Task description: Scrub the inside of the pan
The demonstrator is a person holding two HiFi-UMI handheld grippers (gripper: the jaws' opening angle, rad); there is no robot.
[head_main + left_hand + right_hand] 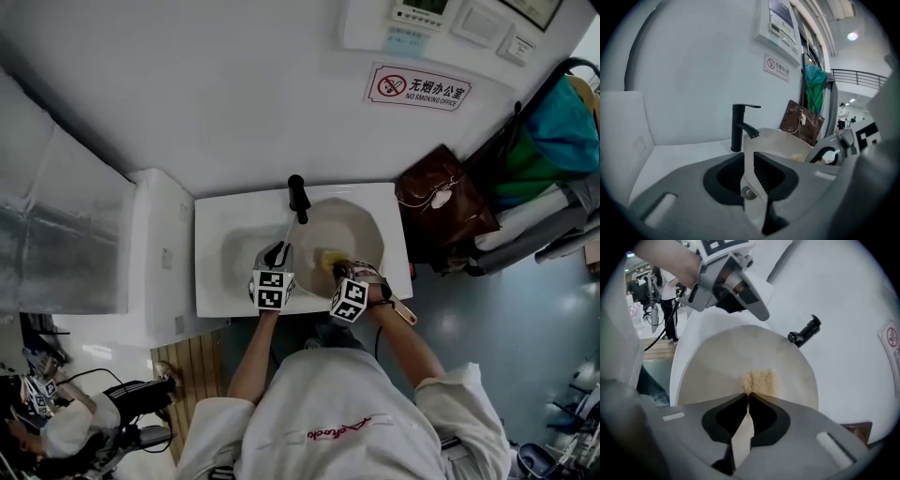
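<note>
A cream pan (354,232) lies tilted over the white sink (217,281), its inside facing me (736,357). Its thin handle (750,185) runs between the jaws of my left gripper (277,253) and fills the gap (749,157), so the gripper is shut on it. My right gripper (343,277) is shut on a yellowish sponge (759,380), which pokes out past the tips (748,394) just over the pan's lower inside. In the head view the sponge (333,261) sits by the pan's near rim. The left gripper (740,291) shows beyond the pan's far edge.
A black faucet (298,197) stands at the back of the sink, right beside the pan's rim (804,331). A brown bag (441,206) hangs close to the counter's right end. A white cabinet (164,253) adjoins the sink on the left.
</note>
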